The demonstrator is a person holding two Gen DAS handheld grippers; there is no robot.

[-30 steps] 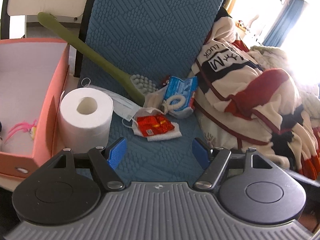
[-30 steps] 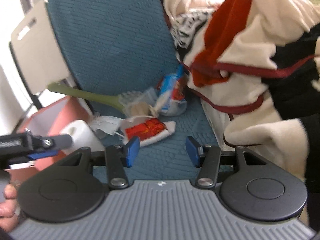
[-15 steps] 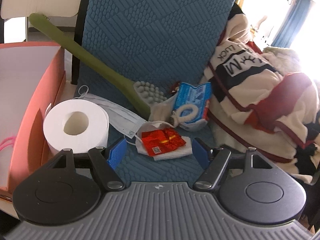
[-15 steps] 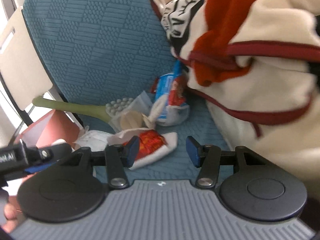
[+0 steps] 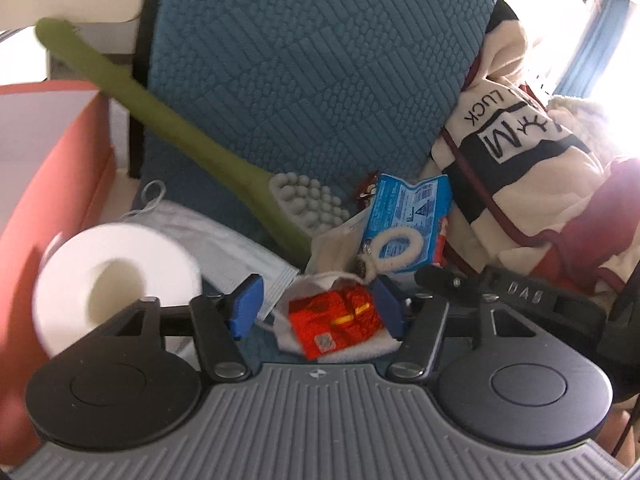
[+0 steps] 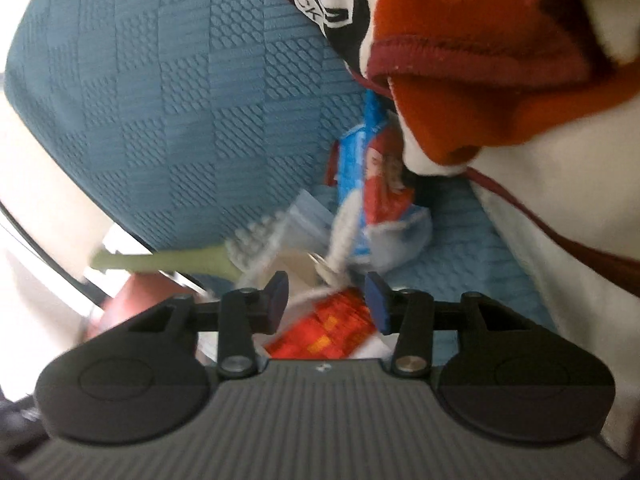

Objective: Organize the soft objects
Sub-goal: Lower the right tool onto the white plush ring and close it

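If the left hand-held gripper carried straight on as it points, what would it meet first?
Most likely the red foil packet on the white cloth, already between the closing jaws of the left hand-held gripper; depth unclear.

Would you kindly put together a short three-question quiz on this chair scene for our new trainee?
1. True or false: the toilet paper roll lies inside the orange box.
2. Which item lies between the left gripper's fingers? A) blue snack packet B) red foil packet on a white cloth C) face mask
3. Fill in: the green massage brush leans on the teal ____.

Key: 1 false, it lies on the seat beside the box. 2 B; the closing fingers do not yet press it. 3 chair back.
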